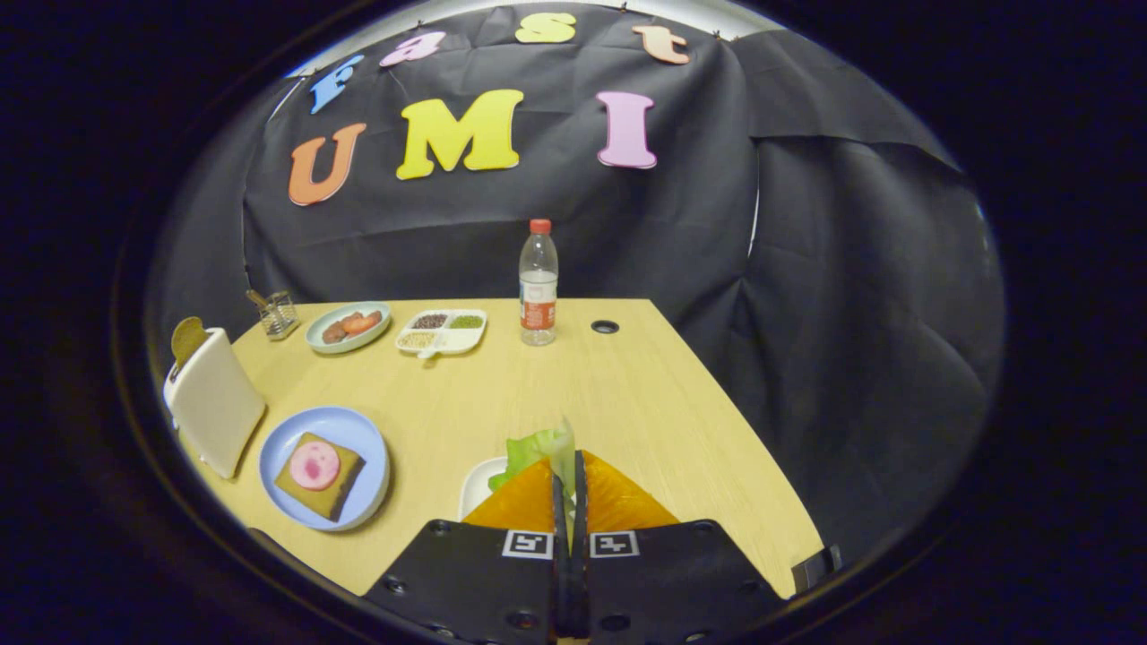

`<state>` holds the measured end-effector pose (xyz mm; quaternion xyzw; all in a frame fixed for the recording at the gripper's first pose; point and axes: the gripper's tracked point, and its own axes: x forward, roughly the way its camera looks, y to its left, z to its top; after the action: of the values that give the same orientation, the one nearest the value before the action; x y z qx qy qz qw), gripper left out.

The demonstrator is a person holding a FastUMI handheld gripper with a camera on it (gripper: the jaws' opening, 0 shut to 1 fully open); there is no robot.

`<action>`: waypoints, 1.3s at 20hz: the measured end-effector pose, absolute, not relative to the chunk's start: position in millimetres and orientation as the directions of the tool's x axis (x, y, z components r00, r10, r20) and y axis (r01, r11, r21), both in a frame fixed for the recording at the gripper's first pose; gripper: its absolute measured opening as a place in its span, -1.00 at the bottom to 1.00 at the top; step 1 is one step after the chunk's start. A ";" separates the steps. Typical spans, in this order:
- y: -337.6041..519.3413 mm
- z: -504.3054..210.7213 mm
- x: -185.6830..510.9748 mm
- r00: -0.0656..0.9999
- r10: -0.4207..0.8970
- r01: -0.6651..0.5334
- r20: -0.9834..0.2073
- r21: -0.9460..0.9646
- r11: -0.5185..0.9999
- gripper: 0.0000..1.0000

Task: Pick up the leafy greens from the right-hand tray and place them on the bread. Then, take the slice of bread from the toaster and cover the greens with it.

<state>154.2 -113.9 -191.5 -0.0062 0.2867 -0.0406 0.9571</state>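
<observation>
Step in hand: we judge this to be the pick-up of the leafy greens [539,448], the 1st of the task's 2 parts.
Tool: our tool [568,488] has its 2 orange fingers [520,503] drawn almost together, with a fold of the greens pinched between the tips.
Greens: pale green leaves stand up just ahead of the fingertips, over the white tray [477,484] whose rim shows beside the left finger. We cannot tell whether the leaves are clear of the tray.
Bread: a brown slice [319,475] topped with a round pink piece lies on a blue plate [363,439], well apart from the tool and off to its left on the wooden surface [627,394].
Toaster: the white toaster [215,408] stands just beyond the blue plate, a 2nd slice [188,339] poking from its top.
Next move: we expect to lift, carry the leaves left across the surface, and release them over the topped slice without letting them slip.
</observation>
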 end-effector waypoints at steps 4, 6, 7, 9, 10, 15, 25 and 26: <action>-71.7 -166.4 145.3 0.860 -0.076 0.061 -0.505 -0.046 0.997 -0.99; -44.1 -160.7 141.9 0.867 -0.064 0.044 -0.494 -0.053 0.998 -0.99; -30.3 -159.2 139.9 0.869 -0.058 0.033 -0.491 -0.060 0.998 -1.00; -1.6 -157.7 136.6 0.875 -0.044 0.010 -0.482 -0.073 0.997 -0.99; 14.9 -156.6 134.5 0.877 -0.029 -0.005 -0.479 -0.071 0.997 -1.00; 91.4 -156.6 126.7 0.890 0.049 -0.079 -0.454 -0.046 0.996 -0.99; 167.6 -216.8 138.0 0.848 0.165 -0.146 -0.504 0.078 0.986 -0.99; 164.9 -226.2 142.7 0.837 0.165 -0.143 -0.521 0.082 0.986 -0.99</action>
<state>142.7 164.9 -226.2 0.0200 0.2737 0.0803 0.9583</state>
